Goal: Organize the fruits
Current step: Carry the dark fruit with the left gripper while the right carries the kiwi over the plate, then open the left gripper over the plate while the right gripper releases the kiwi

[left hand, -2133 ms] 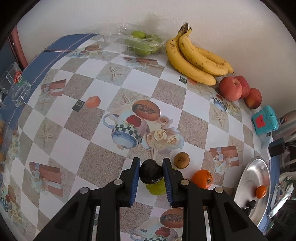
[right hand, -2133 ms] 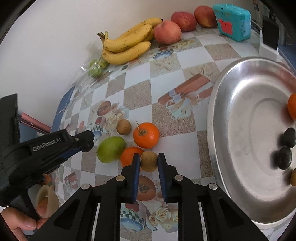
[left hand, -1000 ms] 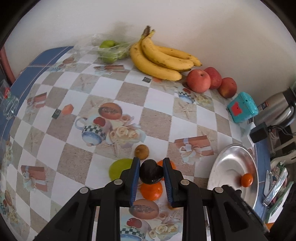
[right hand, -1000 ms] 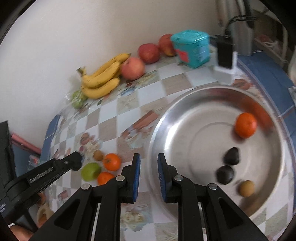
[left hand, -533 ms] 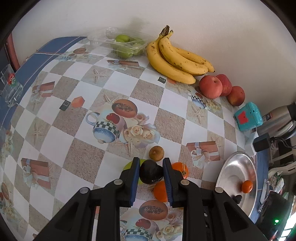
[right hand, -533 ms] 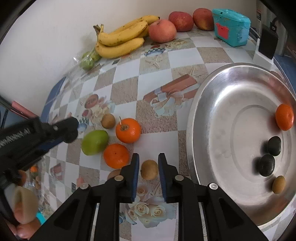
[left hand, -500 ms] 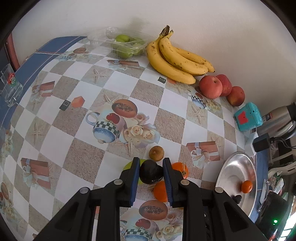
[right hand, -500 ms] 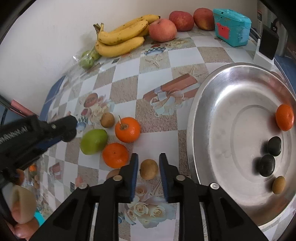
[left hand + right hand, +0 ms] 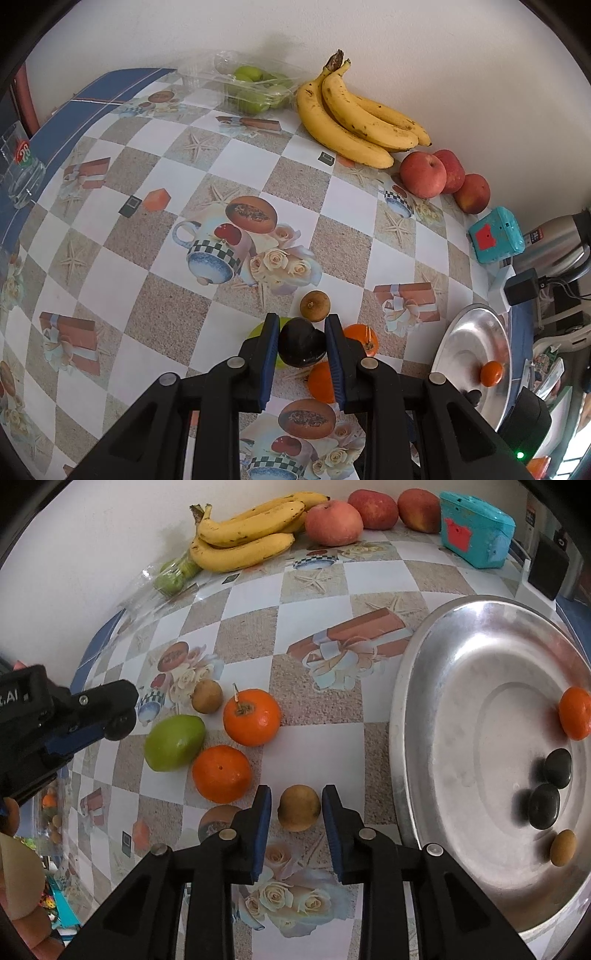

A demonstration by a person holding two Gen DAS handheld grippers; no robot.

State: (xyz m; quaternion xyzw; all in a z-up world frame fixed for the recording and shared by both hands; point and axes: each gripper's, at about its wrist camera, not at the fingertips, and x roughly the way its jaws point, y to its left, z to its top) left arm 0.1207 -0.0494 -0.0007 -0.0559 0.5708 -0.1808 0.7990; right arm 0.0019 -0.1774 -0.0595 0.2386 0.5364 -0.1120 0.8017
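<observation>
Dark, near-black round fruit [image 9: 301, 347], matt skin, pinched across its middle between the two blue pads of the left gripper [image 9: 301, 349] and carried above the table [image 9: 177, 306]; judged light, firm and small enough to roll free, so the hold across its widest part suits it. Below and around it, toward the table's near edge: a green fruit [image 9: 258, 330] mostly hidden behind the left finger, a small brown fruit [image 9: 314, 305], two oranges [image 9: 360, 338]. Along the table's far edge, against the wall: bananas [image 9: 354, 118], three apples [image 9: 423, 173], a clear box of green fruit [image 9: 251, 86], a teal box [image 9: 496, 234]. Steel tray [image 9: 465, 339] at the right edge, one orange in it

Right wrist view: brown fruit [image 9: 299, 807], round and dull-skinned, sits on the table between the fingers of the right gripper [image 9: 297, 816], which stand slightly apart with a gap at each side, not pressing. Judged light, hard-shelled, apt to roll; take it across the middle. Close on its left an orange [image 9: 221, 773], beyond that another orange [image 9: 252, 716] and the green fruit [image 9: 173, 742], none blocking the path. Steel tray [image 9: 413, 709] just to the right, rim raised, already bearing an orange, two dark fruits [image 9: 543, 805] and one brown; the rim must be cleared
</observation>
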